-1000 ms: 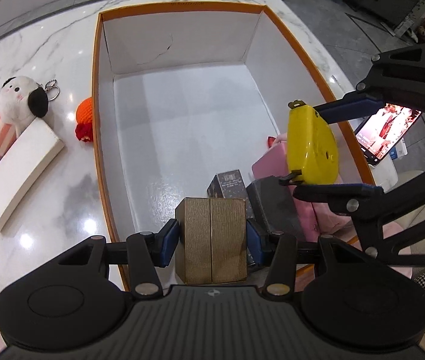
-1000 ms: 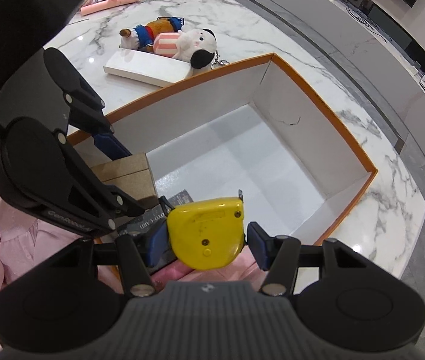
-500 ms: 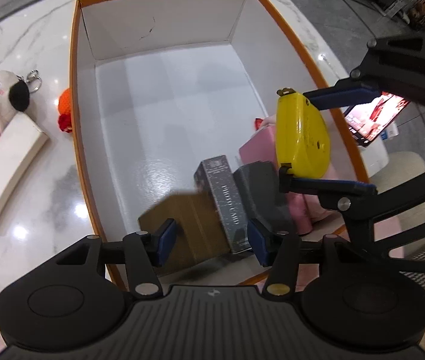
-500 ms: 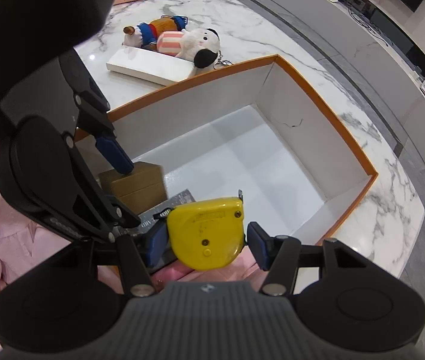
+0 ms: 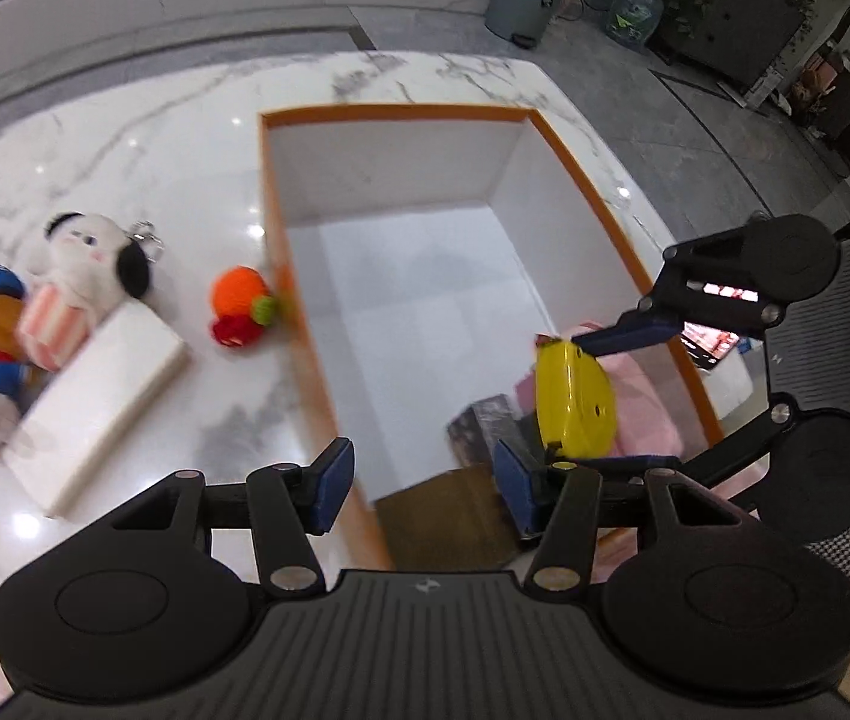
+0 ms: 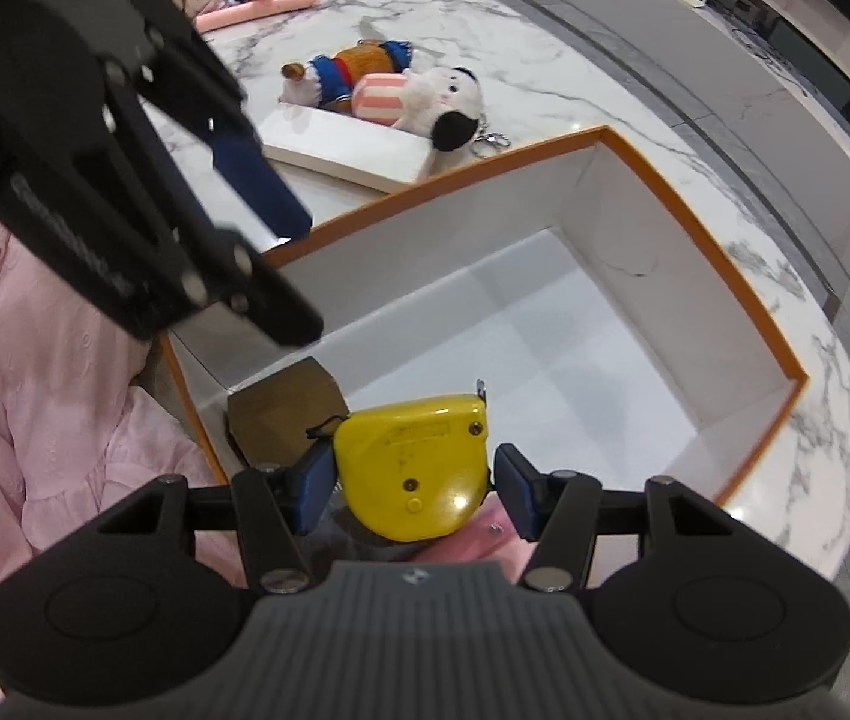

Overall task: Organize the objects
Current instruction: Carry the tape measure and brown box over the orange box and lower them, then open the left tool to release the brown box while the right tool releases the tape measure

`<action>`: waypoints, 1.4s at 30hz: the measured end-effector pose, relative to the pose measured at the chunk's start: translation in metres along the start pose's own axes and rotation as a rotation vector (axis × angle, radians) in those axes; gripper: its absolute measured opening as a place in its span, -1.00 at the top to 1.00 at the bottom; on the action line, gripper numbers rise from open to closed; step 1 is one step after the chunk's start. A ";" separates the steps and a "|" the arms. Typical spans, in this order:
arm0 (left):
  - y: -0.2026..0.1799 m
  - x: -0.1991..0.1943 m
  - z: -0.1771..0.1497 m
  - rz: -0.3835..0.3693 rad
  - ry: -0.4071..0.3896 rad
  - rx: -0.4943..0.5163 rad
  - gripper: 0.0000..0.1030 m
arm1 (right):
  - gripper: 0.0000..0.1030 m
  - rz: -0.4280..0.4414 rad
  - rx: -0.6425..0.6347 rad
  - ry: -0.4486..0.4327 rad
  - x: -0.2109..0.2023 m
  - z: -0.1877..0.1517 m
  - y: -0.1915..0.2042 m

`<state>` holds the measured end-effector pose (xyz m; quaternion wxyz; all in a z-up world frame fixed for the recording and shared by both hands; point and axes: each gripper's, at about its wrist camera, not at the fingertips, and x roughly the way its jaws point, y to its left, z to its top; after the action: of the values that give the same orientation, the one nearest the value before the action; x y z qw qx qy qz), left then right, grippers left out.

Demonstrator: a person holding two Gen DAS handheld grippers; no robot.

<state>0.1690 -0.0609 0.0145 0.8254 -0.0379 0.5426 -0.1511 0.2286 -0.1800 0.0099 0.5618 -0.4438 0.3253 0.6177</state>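
Item: yellow hard-plastic tape measure (image 6: pixel 416 471), clamped across its flat sides in my right claw (image 6: pixel 413 480), hanging over the near corner of the orange-rimmed white cardboard box (image 6: pixel 695 228). Handling, by my estimate: rigid, glossy, dense; likely to slip if the grip loosens, so hold mid-body. My left claw (image 5: pixel 422 489) stands apart, empty, over the box's near left rim.

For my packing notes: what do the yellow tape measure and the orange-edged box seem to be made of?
The yellow tape measure looks like hard glossy plastic: it has a bright highlight, moulded edges and small screws. The orange-edged box seems to be matte white cardboard: thin flat walls and a small crack in one wall.
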 end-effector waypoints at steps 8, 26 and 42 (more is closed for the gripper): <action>0.023 0.002 -0.010 0.016 -0.003 -0.047 -0.18 | -0.14 0.035 -0.032 0.042 0.023 0.019 0.010; 0.065 0.003 -0.017 -0.081 -0.045 -0.167 -0.18 | -0.14 0.089 -0.081 0.213 0.058 0.051 0.021; 0.072 0.002 -0.018 -0.140 -0.074 -0.179 -0.18 | -0.14 0.204 -0.096 0.280 0.070 0.059 0.020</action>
<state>0.1679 0.0087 -0.0108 0.8256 -0.1549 0.5192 -0.1580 0.1996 -0.1018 -0.0330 0.4236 -0.5164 0.4140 0.6185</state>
